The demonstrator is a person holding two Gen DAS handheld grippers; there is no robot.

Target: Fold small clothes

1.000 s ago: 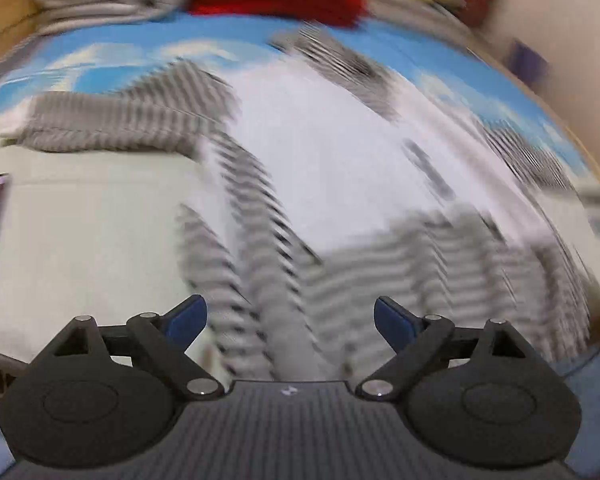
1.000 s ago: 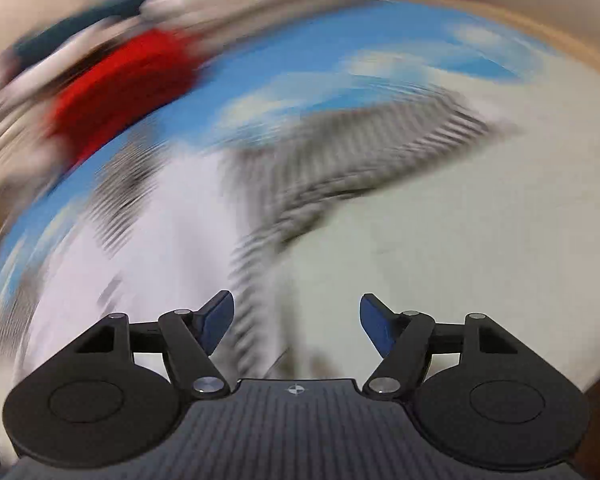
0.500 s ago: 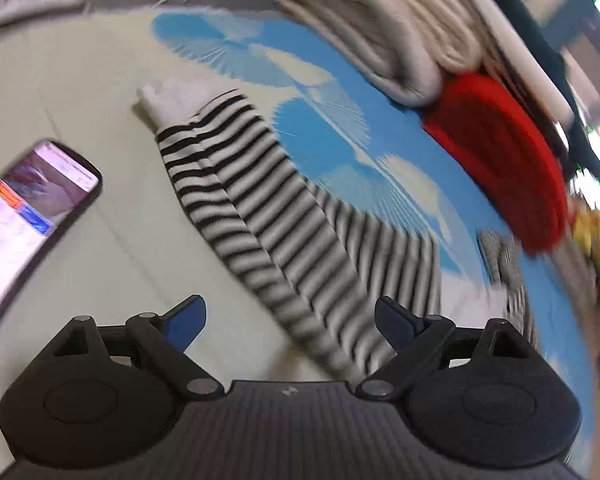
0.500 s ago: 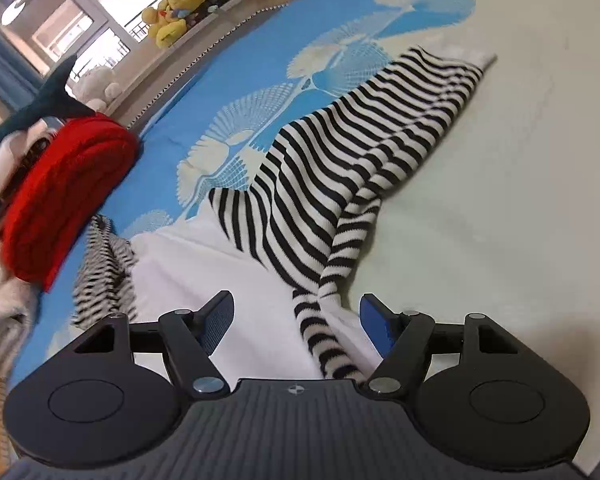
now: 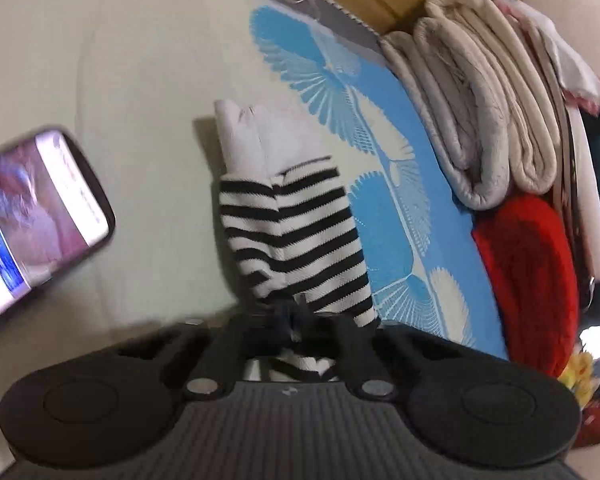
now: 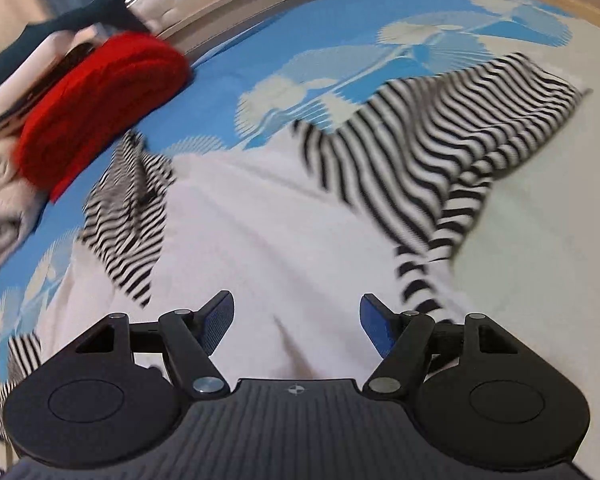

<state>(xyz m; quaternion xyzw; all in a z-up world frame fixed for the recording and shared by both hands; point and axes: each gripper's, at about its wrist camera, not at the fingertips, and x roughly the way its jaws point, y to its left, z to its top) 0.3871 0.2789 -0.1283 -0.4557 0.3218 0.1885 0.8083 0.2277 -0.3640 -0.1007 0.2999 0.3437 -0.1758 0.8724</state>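
Note:
A small top with a white body and black-and-white striped sleeves lies on a bed. In the left wrist view my left gripper point(image 5: 292, 320) is shut on a striped sleeve point(image 5: 296, 236), whose white cuff point(image 5: 252, 140) points away. In the right wrist view my right gripper point(image 6: 296, 320) is open and empty, low over the white body point(image 6: 260, 232). One striped sleeve point(image 6: 440, 136) lies spread to the right, another striped part point(image 6: 128, 208) to the left.
A phone point(image 5: 40, 216) with a lit screen lies left of the sleeve. Folded beige blankets point(image 5: 472, 108) and a red knit point(image 5: 532, 276) are stacked at the right; the red knit point(image 6: 100, 96) shows far left in the right wrist view. The blue-patterned sheet point(image 6: 340, 32) covers the bed.
My left gripper has moved up to the striped sleeve and closed on it. My right gripper has stayed open and shifted left over the white body.

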